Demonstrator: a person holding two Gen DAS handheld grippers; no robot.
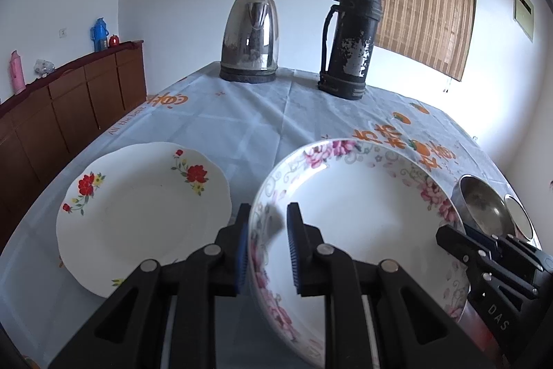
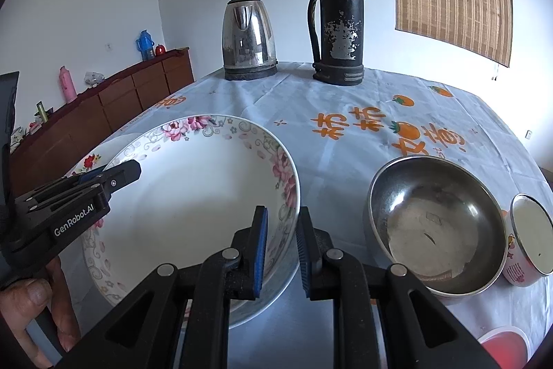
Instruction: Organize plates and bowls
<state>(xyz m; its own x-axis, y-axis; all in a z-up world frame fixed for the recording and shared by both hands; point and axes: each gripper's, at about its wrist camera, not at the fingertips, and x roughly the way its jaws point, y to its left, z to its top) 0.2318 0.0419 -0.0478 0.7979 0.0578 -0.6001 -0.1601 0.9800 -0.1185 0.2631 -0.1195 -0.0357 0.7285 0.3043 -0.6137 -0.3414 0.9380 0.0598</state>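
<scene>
Both grippers' fingers [image 1: 298, 242] straddle opposite rims of the pink-flowered plate [image 1: 363, 223]

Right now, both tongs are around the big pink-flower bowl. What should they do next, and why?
Probably close both tongs on the rim first. The left tongs and right tongs each straddle opposite sides of the pink-flower bowl with gaps showing, so it isn't gripped yet. Then it could be lifted towards the red-flower plate.

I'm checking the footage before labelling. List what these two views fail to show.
- Red-flowered white plate: right wrist view, mostly hidden behind the pink-flowered bowl.
- Red round object: cut off by that view's bottom edge.
- Steel bowl: left wrist view, partly behind the right gripper.
</scene>
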